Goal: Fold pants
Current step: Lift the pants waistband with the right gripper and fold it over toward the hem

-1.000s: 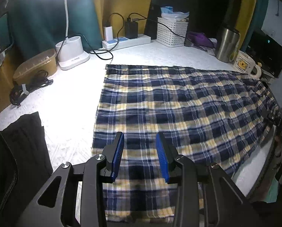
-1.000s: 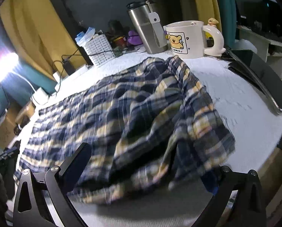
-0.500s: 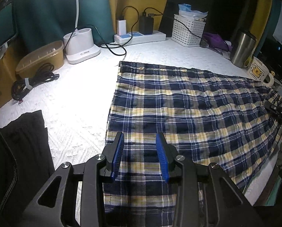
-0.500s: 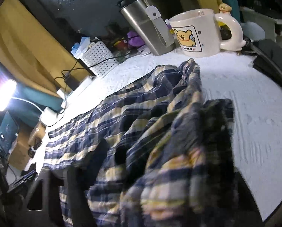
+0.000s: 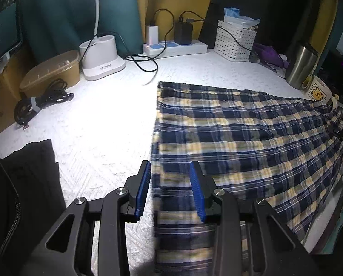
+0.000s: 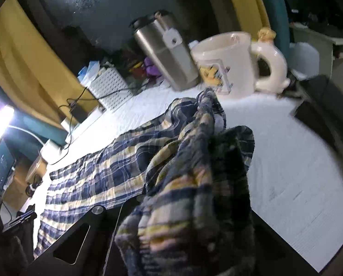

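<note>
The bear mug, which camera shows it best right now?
The right wrist view. The bear mug stands large near the top there, handle and printed side plain, though blurred, beside the steel tumbler. The left wrist view has only a small, partly cut-off mug at the right edge.

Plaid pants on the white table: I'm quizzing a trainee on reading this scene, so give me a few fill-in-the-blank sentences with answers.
1. The right gripper is shut on a bunched end of the ____ pants.
2. The left gripper has fingers lined with ____ pads.
3. The bear mug stands right beside a ____ steel tumbler.
4. The white basket stands next to the power ____.

Missing words: plaid; blue; stainless; strip
</note>
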The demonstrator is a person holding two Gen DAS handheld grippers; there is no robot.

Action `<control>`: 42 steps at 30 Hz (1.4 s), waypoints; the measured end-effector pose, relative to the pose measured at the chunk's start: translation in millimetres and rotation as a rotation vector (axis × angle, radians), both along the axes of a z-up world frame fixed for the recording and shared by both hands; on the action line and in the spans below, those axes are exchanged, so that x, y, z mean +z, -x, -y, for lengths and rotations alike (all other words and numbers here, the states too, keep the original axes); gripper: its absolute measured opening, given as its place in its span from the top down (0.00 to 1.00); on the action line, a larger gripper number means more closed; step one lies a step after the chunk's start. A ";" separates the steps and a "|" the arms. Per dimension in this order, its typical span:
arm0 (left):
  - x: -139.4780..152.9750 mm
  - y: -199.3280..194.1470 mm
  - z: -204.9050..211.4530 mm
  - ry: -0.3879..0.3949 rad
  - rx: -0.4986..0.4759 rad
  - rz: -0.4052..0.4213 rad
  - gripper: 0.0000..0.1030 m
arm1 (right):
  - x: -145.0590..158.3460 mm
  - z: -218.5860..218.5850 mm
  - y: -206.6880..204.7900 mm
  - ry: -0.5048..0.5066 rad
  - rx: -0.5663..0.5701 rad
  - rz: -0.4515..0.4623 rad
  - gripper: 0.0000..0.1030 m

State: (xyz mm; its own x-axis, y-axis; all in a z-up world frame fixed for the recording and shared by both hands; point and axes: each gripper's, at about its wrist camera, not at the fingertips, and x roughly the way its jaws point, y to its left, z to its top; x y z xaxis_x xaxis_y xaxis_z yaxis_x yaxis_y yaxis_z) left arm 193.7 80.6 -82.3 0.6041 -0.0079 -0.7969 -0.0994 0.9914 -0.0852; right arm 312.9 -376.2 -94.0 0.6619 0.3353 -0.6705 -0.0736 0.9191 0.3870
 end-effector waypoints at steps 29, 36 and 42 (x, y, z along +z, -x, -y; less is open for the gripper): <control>-21.4 -3.2 -6.3 0.064 -0.055 -0.024 1.00 | 32.9 -18.1 15.5 0.079 -0.003 0.037 0.82; -11.7 3.5 -18.7 0.052 -0.049 0.013 0.99 | 66.6 -58.5 25.1 0.114 0.073 0.106 0.82; -7.1 12.7 -38.8 0.046 -0.039 0.044 0.99 | 86.5 -100.2 36.4 0.135 0.139 0.141 0.82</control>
